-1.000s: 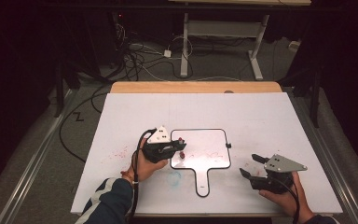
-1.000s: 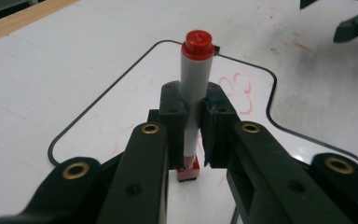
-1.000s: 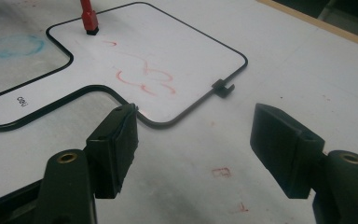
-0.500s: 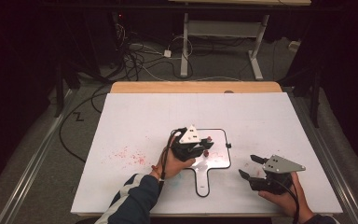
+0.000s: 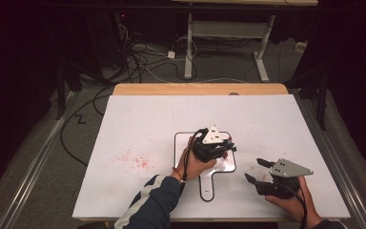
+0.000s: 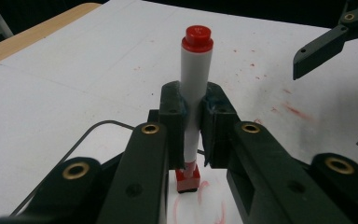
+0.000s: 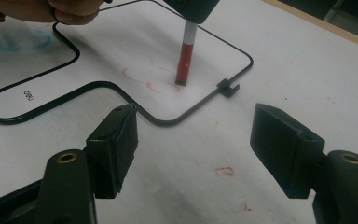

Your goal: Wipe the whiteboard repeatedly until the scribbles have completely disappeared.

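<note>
Left gripper has moved right onto the small whiteboard, clamped on a red marker held upright, tip at the board; I judge drawing underway. Right gripper unchanged, jaws apart, empty. White tabletop carries red specks; cables litter the dark floor beyond.

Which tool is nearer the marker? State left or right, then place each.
Left. The left tool is shut on the marker, holding it upright, tip down on the board. The right tool is open, apart from it, beyond the board's edge.
</note>
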A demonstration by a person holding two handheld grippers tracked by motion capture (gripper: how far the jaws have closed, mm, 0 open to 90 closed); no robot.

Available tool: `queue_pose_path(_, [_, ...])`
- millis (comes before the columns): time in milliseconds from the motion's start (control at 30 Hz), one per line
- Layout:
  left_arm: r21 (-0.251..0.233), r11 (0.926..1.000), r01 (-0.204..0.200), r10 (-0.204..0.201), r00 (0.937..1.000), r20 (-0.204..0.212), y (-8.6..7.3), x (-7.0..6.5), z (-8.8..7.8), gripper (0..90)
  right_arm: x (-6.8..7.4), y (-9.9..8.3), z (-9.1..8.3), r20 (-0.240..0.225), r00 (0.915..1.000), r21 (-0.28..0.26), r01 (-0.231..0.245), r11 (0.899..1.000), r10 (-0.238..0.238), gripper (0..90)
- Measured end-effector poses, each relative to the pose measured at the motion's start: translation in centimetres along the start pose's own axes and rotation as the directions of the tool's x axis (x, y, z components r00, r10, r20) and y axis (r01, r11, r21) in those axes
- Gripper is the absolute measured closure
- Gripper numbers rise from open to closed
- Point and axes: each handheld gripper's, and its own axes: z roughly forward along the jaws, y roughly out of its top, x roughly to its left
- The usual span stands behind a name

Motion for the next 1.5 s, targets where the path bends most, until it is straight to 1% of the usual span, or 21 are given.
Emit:
queue_pose_path(67, [0.008,0.9999,0.01,-0.01,0.9999,0.001,0.0,0.2,-0.3,78.8,0.0,0.0,0.0,0.002,1.0,-0.001,-0.002,1.0,0.002,32.8])
queue_pose_path(133, [0.015,0.9997,0.019,-0.019,0.9998,-0.01,-0.2,0.5,-0.7,78.8,0.0,0.1,-0.1,0.003,1.0,-0.003,-0.007,1.0,0.007,32.8])
queue_pose_path(233, [0.011,0.9985,0.053,-0.053,0.9985,-0.017,-0.9,1.1,-1.7,78.8,-0.1,0.0,-0.1,0.006,0.9999,-0.003,-0.013,1.0,0.013,32.9])
queue_pose_path(333, [0.005,0.9971,0.076,-0.076,0.9969,-0.023,-1.6,1.6,-2.9,78.9,-0.1,0.0,-0.1,0.009,0.9999,-0.002,-0.013,1.0,0.013,32.9])
queue_pose_path(433, [0.009,0.9965,0.084,-0.083,0.9961,-0.028,-2.4,1.9,-4.2,78.8,0.0,0.1,-0.1,0.009,0.9998,0.0,-0.017,1.0,0.017,32.9])
queue_pose_path(567, [0.021,0.9967,0.079,-0.078,0.9964,-0.034,-3.4,2.3,-6.2,78.9,0.1,0.1,0.0,0.01,0.9998,0.003,-0.015,1.0,0.015,32.9])
queue_pose_path(633, [0.027,0.9961,0.084,-0.083,0.996,-0.034,-3.9,2.6,-7.1,78.8,0.1,0.0,0.0,0.009,0.9998,0.002,-0.017,1.0,0.017,32.9])
queue_pose_path(667, [0.03,0.9961,0.083,-0.082,0.9959,-0.038,-4.1,2.7,-7.5,78.8,0.1,0.0,0.1,0.011,0.9997,0.006,-0.022,1.0,0.022,32.9])
queue_pose_path(733, [0.037,0.9964,0.077,-0.075,0.9961,-0.048,-4.3,2.9,-8.1,78.8,0.0,0.0,0.1,0.01,0.9998,0.006,-0.016,1.0,0.016,32.9])
queue_pose_path(800, [0.031,0.9952,0.093,-0.092,0.995,-0.04,-4.6,3.1,-8.4,78.8,0.1,0.1,0.1,0.009,0.9999,0.007,-0.013,1.0,0.012,32.9])
queue_pose_path(867, [0.016,0.994,0.108,-0.108,0.9935,-0.037,-4.7,3.2,-8.2,78.8,0.1,0.1,0.2,0.01,0.9999,0.009,-0.01,1.0,0.01,32.9])
queue_pose_path(933, [0.012,0.9949,0.1,-0.1,0.9947,-0.027,-4.4,2.8,-7.6,78.8,0.1,0.1,0.3,0.009,0.9998,0.009,-0.016,1.0,0.016,32.9])
queue_pose_path(1000, [0.009,0.9962,0.087,-0.087,0.996,-0.021,-3.9,2.3,-6.6,78.8,0.1,0.1,0.3,0.006,0.9999,0.01,-0.009,1.0,0.009,32.9])
queue_pose_path(1100, [0.001,0.9972,0.075,-0.075,0.9972,-0.004,-2.9,1.6,-4.6,78.8,0.1,0.1,0.4,0.003,0.9999,0.013,-0.01,1.0,0.01,32.9])
queue_pose_path(1133, [0.003,0.9979,0.065,-0.065,0.9979,-0.004,-2.5,1.3,-4.0,78.8,0.1,0.1,0.4,0.003,1.0,0.013,-0.008,1.0,0.008,32.9])
queue_pose_path(1200, [0.007,0.9985,0.054,-0.054,0.9984,0.018,-1.8,0.8,-2.8,78.8,0.1,0.1,0.3,0.001,1.0,0.011,-0.006,1.0,0.006,32.9])
queue_pose_path(1300, [0.018,0.9994,0.03,-0.03,0.999,0.034,-0.8,0.1,-1.4,78.8,0.0,0.0,0.2,0.003,1.0,0.009,-0.009,1.0,0.009,33.0])
queue_pose_path(1367, [0.027,0.9996,0.012,-0.013,0.9992,0.038,-0.4,-0.3,-1.0,78.8,-0.1,0.0,0.1,0.007,0.9999,0.009,-0.012,1.0,0.012,32.9])
queue_pose_path(1433, [0.037,0.9993,0.004,-0.006,0.9991,0.042,-0.3,-0.3,-1.1,78.8,-0.1,-0.1,0.0,0.007,0.9999,0.006,-0.012,1.0,0.012,32.9])
queue_pose_path(1500, [0.039,0.9989,0.027,-0.029,0.9983,0.05,-0.5,0.1,-1.3,78.8,-0.1,-0.1,-0.2,0.012,0.9999,0.003,-0.011,1.0,0.011,32.9])
